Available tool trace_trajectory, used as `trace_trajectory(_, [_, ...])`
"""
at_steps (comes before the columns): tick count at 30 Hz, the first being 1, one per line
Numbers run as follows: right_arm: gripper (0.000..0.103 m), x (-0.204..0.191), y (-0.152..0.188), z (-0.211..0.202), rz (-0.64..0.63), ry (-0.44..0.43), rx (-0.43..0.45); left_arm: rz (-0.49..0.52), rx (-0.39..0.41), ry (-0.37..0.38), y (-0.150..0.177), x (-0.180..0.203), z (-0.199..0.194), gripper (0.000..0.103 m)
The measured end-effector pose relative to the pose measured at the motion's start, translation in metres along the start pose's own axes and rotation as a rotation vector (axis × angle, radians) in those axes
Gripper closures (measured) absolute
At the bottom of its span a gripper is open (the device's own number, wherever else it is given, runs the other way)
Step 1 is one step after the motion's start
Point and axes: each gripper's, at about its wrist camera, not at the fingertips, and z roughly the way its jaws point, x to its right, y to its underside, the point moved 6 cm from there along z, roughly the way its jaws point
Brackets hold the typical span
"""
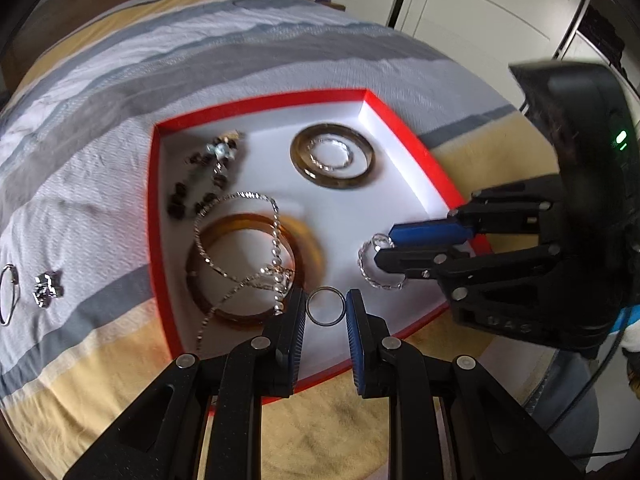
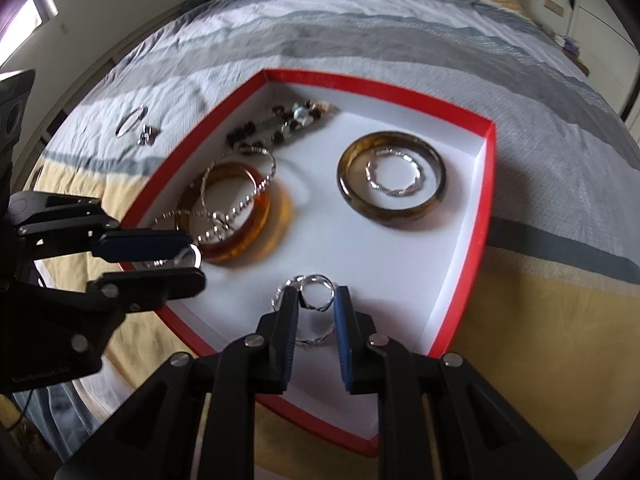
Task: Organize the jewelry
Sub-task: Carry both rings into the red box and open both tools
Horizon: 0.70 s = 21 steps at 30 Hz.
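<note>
Both cameras ride on hand-held grippers and look steeply down, from close above, at a red tray point(image 1: 154, 216) lying on a striped bedspread point(image 1: 100, 92). The left wrist view looks in over the tray's near edge and sees the right gripper point(image 1: 384, 248) at its right side. The right wrist view looks in likewise, with the left gripper point(image 2: 196, 262) at its left. Both views share the whole tray point(image 2: 486, 200) and the bedspread point(image 2: 360, 28) beyond it.

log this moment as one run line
left tongs: shut on plain ring | right tongs: shut on twisted silver bracelet | both over red tray
</note>
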Motion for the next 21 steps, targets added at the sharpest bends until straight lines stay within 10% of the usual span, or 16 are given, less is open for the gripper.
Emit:
trace_trajectory(15, [0.085, 0.001, 0.007, 0.001, -0.061, -0.001, -0.081, -0.053, -0.051, 0.018, 0.002, -0.005, 0.013, 0.082])
trace_trajectory(21, [0.085, 0.002, 0.011, -0.007, -0.052, 0.015, -0.081, -0.120, -0.078, 0.011, 0.003, -0.016, 0.012, 0.066])
